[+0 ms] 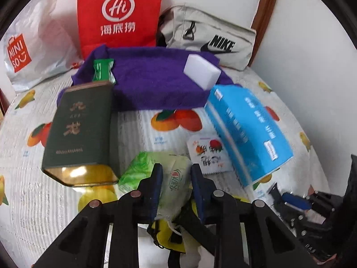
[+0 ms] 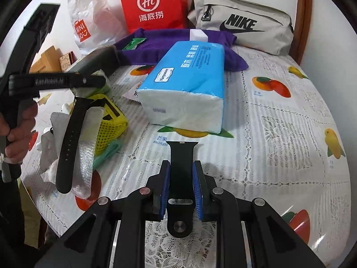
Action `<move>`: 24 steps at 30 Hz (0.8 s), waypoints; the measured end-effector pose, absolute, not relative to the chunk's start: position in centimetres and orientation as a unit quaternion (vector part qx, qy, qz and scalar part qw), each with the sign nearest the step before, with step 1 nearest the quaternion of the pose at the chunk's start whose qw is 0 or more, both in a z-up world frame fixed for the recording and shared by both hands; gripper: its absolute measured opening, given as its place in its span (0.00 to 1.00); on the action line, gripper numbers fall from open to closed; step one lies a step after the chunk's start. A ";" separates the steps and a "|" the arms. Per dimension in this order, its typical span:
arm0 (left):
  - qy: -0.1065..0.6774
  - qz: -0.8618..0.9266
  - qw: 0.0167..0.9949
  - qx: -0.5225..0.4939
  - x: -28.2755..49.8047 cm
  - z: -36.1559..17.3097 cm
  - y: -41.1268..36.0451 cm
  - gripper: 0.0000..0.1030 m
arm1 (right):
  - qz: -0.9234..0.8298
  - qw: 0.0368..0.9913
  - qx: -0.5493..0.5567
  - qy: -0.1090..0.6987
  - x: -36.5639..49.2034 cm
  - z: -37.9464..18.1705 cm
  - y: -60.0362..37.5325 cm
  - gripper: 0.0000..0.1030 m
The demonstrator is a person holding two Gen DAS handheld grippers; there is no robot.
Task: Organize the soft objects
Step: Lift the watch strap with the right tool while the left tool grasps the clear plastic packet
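Note:
In the left wrist view my left gripper [image 1: 176, 170] is shut on a soft green-and-white tissue packet [image 1: 142, 167], its pads pressing both sides of it. The packet lies between a dark green tin [image 1: 82, 129] and a blue pack of paper towels [image 1: 247, 129]. My right gripper [image 2: 181, 165] is shut on a short black watch strap piece [image 2: 180, 154], held just above the tablecloth. Behind the blue pack [image 2: 189, 82] a purple towel [image 1: 156, 80] carries a white sponge [image 1: 202, 70] and a green sachet [image 1: 102, 70].
A longer black strap [image 2: 71, 143], a silver pouch [image 2: 88, 154] and a yellow mesh item [image 2: 109, 120] lie at the left under the left gripper. A red bag [image 1: 120, 11], a Miniso bag [image 1: 35, 44] and a Nike pouch [image 1: 212, 38] line the back wall. A fruit-print cloth [image 2: 279, 122] covers the table.

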State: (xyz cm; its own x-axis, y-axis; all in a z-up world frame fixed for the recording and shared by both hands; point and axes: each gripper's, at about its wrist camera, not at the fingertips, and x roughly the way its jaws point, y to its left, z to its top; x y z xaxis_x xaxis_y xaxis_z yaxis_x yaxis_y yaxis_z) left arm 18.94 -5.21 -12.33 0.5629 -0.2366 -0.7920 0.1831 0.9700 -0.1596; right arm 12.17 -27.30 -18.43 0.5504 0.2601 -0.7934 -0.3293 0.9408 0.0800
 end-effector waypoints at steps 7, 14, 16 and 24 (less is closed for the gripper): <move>0.419 -0.139 0.896 -0.049 17.6 -9.9 -4.7 0.16 | 0.170 0.882 -0.042 0.437 11.6 -17.6 -27.0 0.20; 0.383 -0.144 0.910 -0.075 15.6 -6.9 -2.6 0.16 | 0.167 0.883 -0.043 0.438 11.1 -17.2 -26.8 0.20; 0.376 -0.144 0.911 -0.088 15.0 -6.2 -1.6 0.16 | 0.168 0.883 -0.041 0.436 10.9 -17.0 -26.8 0.20; 0.382 -0.124 0.910 -0.105 12.1 -4.9 1.5 0.16 | 0.168 0.884 -0.040 0.433 10.6 -15.9 -26.5 0.20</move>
